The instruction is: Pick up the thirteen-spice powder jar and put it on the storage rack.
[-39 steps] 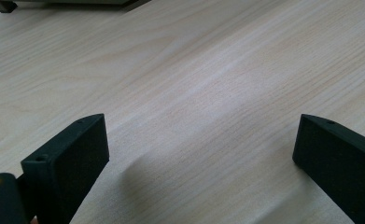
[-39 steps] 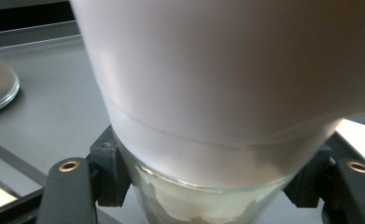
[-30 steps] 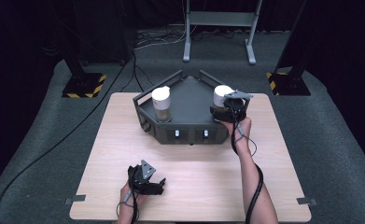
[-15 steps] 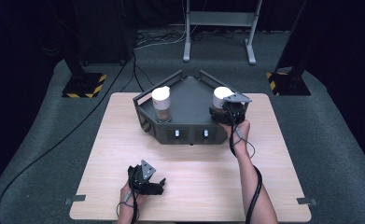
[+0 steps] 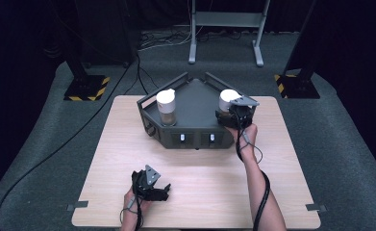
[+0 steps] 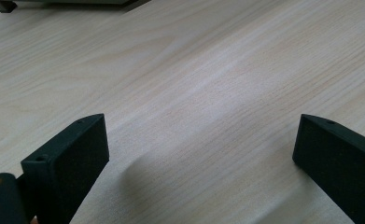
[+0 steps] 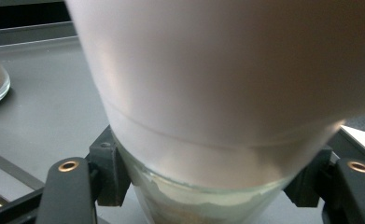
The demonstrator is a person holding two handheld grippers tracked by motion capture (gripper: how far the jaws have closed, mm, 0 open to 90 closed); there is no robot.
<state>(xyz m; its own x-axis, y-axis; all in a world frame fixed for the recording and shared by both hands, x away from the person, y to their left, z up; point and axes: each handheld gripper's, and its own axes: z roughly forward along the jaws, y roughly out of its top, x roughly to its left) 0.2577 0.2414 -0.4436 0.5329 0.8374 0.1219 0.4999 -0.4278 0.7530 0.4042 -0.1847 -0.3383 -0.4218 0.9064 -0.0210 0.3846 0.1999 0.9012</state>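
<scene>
Clamping the white-lidded jar point(image 7: 208, 107) between its jaws, the right gripper point(image 5: 235, 114) holds it on the dark tray point(image 5: 195, 96). The left gripper point(image 5: 149, 185) rests wide open, empty, on the table point(image 5: 282, 159).

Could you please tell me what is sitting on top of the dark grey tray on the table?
Two white-capped jars stand on the tray: the left jar stands free, and the right jar is clamped by the right gripper. The gripper covers that jar's base; its contents are unclear.

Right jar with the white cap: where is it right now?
High view: right jar stands in the dark tray's right corner, clamped by the right tool; the other jar stands at left.
</scene>
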